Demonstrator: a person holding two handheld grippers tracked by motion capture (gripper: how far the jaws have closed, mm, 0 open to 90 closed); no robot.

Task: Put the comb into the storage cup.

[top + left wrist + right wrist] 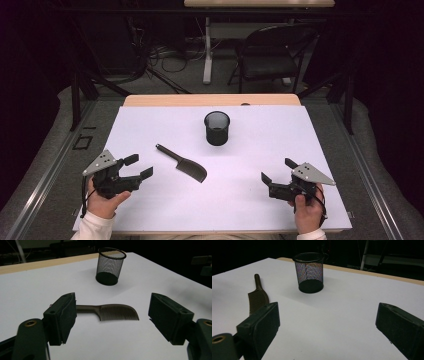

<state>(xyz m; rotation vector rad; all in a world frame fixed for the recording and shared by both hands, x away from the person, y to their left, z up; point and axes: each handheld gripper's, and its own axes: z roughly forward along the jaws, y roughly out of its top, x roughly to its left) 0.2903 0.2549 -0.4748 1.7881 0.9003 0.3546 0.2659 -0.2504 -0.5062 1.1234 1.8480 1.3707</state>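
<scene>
Two grippers: one in each of the person's hands, both low over the white table (pixel 150 210), neither touching anything.
Left gripper (pixel 138 167): jaws apart and holding nothing, pointing toward the comb; in its own view (pixel 111 317) the comb lies on the table beyond the gap between the pads.
Right gripper (pixel 277 171): jaws spread wide with nothing between them (bare tabletop shows through the gap in its own view (pixel 327 325)).
Comb (pixel 182 164): dark, handled, lying flat on the table between the two grippers, nearer the left one; handle points up and to the left in the high view, toothed part toward the person.
Mesh cup (pixel 217 128): black wire pen holder, upright, standing beyond the comb and well apart from it.
Left hand (pixel 102 202): wrapped round the gripper body, white sleeve at the wrist.
</scene>
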